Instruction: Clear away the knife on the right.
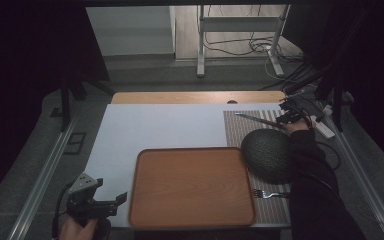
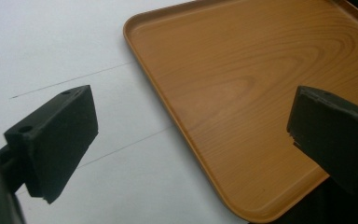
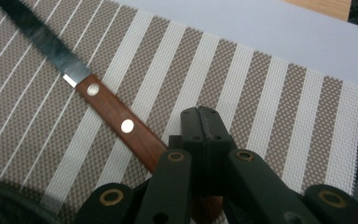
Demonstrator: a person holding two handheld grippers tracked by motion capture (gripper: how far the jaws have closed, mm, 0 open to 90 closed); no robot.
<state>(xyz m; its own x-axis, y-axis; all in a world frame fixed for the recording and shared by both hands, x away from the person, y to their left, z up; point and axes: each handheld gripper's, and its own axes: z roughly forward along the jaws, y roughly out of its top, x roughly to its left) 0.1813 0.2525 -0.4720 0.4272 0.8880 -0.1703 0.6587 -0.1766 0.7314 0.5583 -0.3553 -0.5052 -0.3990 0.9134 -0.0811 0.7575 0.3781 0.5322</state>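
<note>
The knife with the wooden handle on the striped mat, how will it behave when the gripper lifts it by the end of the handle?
The knife looks rigid, with a riveted wooden handle and a metal blade, so it should not flex. Held at the handle's end by the right gripper, the long blade may droop or pivot. The smooth handle could slip somewhat.

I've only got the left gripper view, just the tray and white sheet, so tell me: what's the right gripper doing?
Observer: The right gripper is over a striped placemat, with its jaws shut.
Operator: Is anything near it?
Observer: A wooden-handled knife lies on the mat, and the end of its handle runs under the jaws. I can't tell if it's gripped.
Operator: What else is on that mat?
Observer: A dark round dome, with a fork in front of it beside the tray.
</note>
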